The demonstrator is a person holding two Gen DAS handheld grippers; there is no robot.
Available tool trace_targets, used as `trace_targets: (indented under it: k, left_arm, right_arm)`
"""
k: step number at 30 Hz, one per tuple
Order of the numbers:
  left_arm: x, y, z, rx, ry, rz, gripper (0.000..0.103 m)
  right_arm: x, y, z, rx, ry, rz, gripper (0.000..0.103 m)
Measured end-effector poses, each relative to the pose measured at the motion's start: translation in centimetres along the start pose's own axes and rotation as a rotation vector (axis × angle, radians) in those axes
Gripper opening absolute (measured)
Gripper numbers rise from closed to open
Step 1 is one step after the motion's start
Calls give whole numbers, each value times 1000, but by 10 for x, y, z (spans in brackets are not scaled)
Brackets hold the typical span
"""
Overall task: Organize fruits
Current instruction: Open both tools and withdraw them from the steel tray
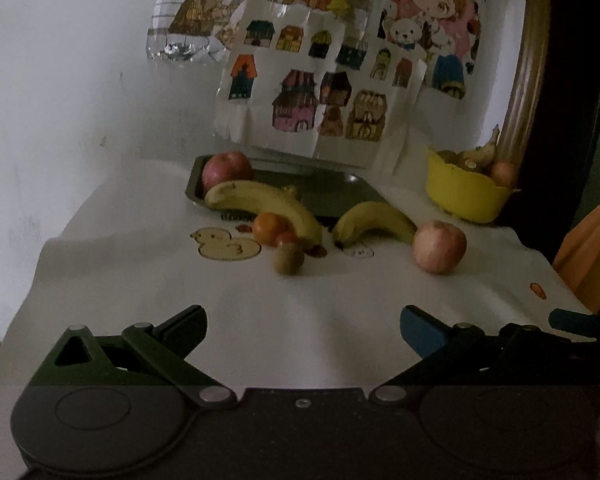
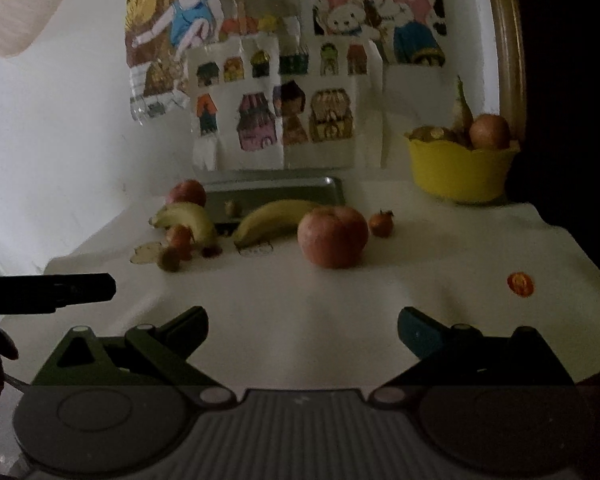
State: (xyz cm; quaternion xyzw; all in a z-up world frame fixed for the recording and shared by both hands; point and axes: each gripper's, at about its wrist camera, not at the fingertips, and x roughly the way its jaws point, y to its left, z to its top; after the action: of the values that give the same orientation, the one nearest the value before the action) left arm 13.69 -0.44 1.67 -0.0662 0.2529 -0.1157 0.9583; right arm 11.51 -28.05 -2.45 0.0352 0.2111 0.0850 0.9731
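Fruit lies on a white cloth: a red apple (image 1: 440, 246) (image 2: 333, 236), two bananas (image 1: 268, 204) (image 1: 374, 222), an orange (image 1: 269, 228), a kiwi (image 1: 288, 258) and a small red fruit (image 2: 381, 223). Another apple (image 1: 227, 170) sits at the left end of a dark tray (image 1: 332, 192) (image 2: 276, 192). A yellow bowl (image 1: 464, 192) (image 2: 460, 172) at the back right holds more fruit. My left gripper (image 1: 303, 330) is open and empty, well short of the fruit. My right gripper (image 2: 303, 330) is open and empty, facing the near apple.
Coloured drawings (image 1: 312, 92) hang on the wall behind the tray. A gold frame edge (image 1: 528, 60) stands at the right. The left gripper's finger (image 2: 60, 290) juts in from the left of the right wrist view. The cloth's edges drop off at both sides.
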Motion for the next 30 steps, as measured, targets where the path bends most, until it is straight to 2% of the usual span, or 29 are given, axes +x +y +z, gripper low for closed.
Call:
trace_targets:
  k: [17,30]
  left_arm:
    - [16,0,4,14,39,17,102]
    - [40,3,23,38,74,27,102]
  right_arm:
    - [20,-5,-2,26,66,-6,103]
    - [45,-7,9,21,91,-8,103]
